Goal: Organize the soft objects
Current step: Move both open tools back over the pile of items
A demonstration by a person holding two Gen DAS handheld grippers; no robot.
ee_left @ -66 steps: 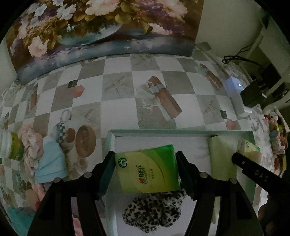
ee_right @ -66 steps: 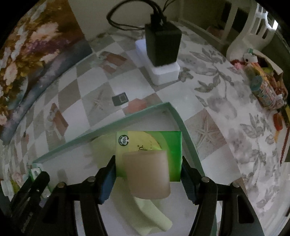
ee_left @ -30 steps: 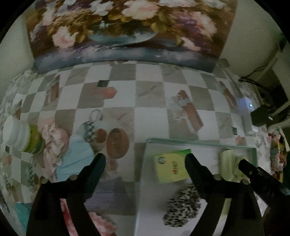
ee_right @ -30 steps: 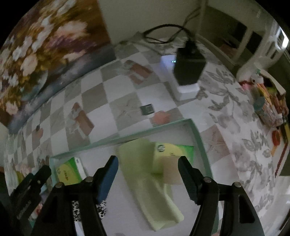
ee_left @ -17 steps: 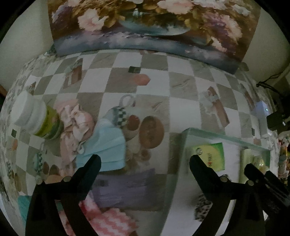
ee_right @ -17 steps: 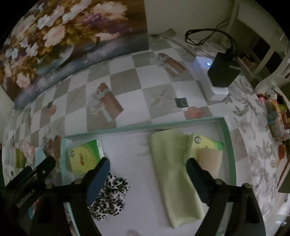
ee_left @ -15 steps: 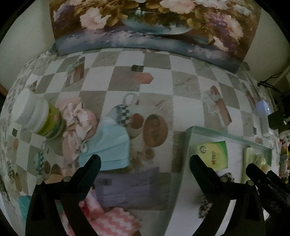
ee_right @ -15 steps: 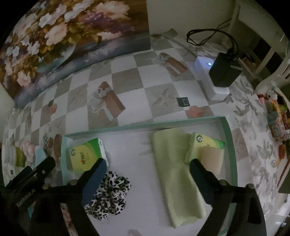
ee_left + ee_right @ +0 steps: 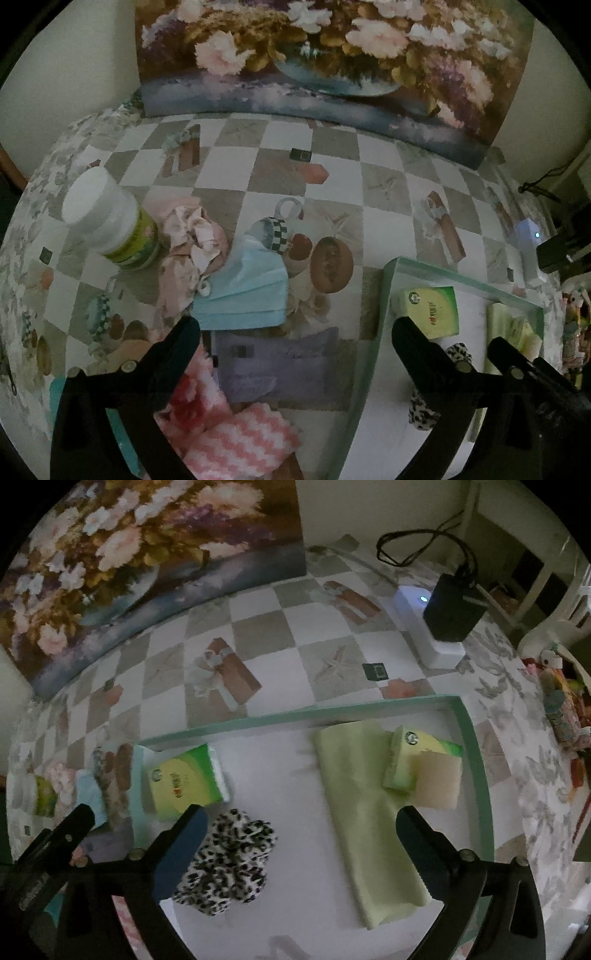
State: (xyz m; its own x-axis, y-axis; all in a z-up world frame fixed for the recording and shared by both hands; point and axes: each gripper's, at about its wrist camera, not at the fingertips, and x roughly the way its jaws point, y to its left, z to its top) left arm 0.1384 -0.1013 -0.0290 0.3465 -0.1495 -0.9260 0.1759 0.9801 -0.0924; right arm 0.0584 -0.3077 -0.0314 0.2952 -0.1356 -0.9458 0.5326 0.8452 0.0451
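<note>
Left wrist view first: my left gripper [image 9: 295, 328] has both jaws spread as wide as they go, nothing between them but tablecloth. They've just been opening, and the green tissue pack [image 9: 430, 312] I was clamping a couple of seconds back now sits inside the tray [image 9: 373, 354], near its left wall. So that drop is done, and the gripper has swung off to the left, over the pile still waiting outside.

Same story on the other side. My right gripper [image 9: 301, 821] has just been opening too, jaws fully apart and empty. The beige pad [image 9: 437, 782] it carried now rests at the tray's right end, leaning against a second tissue pack [image 9: 417, 760] that overlaps the edge of the folded green cloth [image 9: 364, 812].

By my reckoning both hands are free for the next pick.

Now, what each camera gives me. Only the left view shows what's left to sort: the blue face mask [image 9: 245, 295], the crumpled pink fabric [image 9: 194, 240] touching it, a purple cloth [image 9: 277, 362] right under the jaws, and the pink-and-white knit piece [image 9: 236, 439] low in frame, all beside a white-lidded jar [image 9: 110, 225].

The right view gives me the tray's whole interior instead: the leopard scrunchie [image 9: 229, 864] just below the first pack, and plenty of bare floor between scrunchie and cloth.
</note>
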